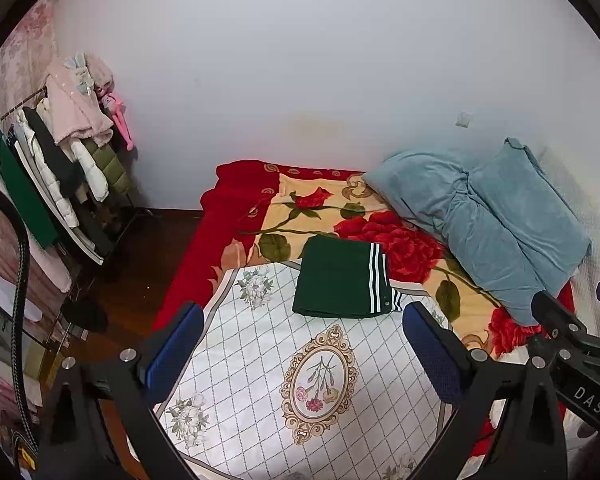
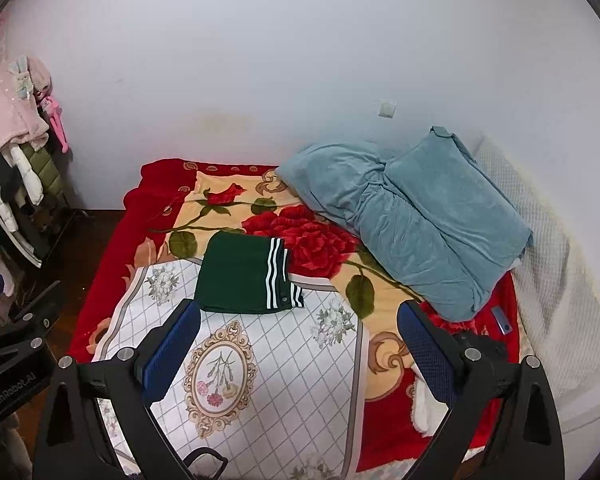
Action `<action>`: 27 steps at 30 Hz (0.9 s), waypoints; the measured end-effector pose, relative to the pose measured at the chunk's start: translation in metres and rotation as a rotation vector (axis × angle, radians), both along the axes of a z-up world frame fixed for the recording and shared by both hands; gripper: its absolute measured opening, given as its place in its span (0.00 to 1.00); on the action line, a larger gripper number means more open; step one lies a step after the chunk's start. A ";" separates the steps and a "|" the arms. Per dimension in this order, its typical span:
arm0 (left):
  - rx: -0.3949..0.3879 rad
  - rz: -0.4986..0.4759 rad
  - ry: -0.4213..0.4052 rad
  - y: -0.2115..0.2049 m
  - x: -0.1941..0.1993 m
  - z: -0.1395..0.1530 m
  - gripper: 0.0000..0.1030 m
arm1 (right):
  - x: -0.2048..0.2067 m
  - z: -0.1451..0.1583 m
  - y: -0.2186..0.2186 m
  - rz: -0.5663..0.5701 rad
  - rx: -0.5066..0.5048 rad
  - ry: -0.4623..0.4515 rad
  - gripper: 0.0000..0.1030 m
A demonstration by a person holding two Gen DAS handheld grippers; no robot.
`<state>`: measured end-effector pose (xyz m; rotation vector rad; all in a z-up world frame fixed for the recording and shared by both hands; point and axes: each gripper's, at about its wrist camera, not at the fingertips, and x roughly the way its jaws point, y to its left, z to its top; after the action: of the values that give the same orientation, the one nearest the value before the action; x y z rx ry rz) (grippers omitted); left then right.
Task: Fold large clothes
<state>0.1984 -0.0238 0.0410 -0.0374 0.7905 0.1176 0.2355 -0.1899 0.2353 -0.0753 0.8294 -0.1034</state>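
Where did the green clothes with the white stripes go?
The folded green garment lies on the bed at the far edge of the white flowered cloth, partly over the red rose blanket, left of the blue bundle.

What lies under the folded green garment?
The folded green garment rests mostly on the white quilted cloth, its far edge over the rose blanket. Anything directly beneath it is hidden.

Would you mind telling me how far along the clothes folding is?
Done: the green garment lies folded in a neat rectangle on the white cloth. In hand: nothing; the left gripper and right gripper are open and empty. Left: no unfolded garment shows on the bed.
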 end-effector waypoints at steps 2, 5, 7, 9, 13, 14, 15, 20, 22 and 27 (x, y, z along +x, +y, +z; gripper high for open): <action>0.001 -0.003 -0.002 -0.002 -0.001 0.003 0.98 | 0.001 0.000 -0.001 0.002 0.001 0.000 0.97; 0.002 -0.005 -0.006 -0.004 0.001 0.006 0.98 | 0.000 0.001 -0.001 0.000 0.005 -0.001 0.97; 0.000 -0.005 -0.006 -0.004 0.000 0.006 0.98 | 0.000 0.002 -0.001 0.001 0.006 0.000 0.97; 0.000 -0.008 -0.005 -0.005 0.000 0.007 0.98 | -0.001 0.003 -0.001 0.000 0.006 -0.002 0.97; 0.000 -0.008 -0.006 -0.006 0.000 0.007 0.98 | -0.003 0.004 -0.001 -0.005 0.006 -0.006 0.97; 0.000 -0.008 -0.007 -0.006 0.000 0.008 0.98 | -0.004 0.003 -0.001 -0.004 0.004 -0.005 0.97; -0.001 -0.009 -0.006 -0.006 0.000 0.008 0.98 | -0.004 0.003 -0.001 -0.004 0.005 -0.005 0.97; -0.001 -0.008 -0.005 -0.006 -0.001 0.008 0.98 | -0.006 0.003 -0.001 -0.006 0.005 -0.005 0.97; 0.001 -0.008 -0.006 -0.005 0.000 0.007 0.98 | -0.006 0.003 -0.001 -0.008 0.005 -0.005 0.97; -0.001 -0.006 -0.007 -0.007 0.000 0.009 0.98 | -0.008 0.004 0.001 -0.010 0.005 -0.006 0.97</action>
<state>0.1979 -0.0307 0.0496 -0.0359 0.7834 0.1114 0.2273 -0.1892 0.2397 -0.0661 0.8246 -0.1111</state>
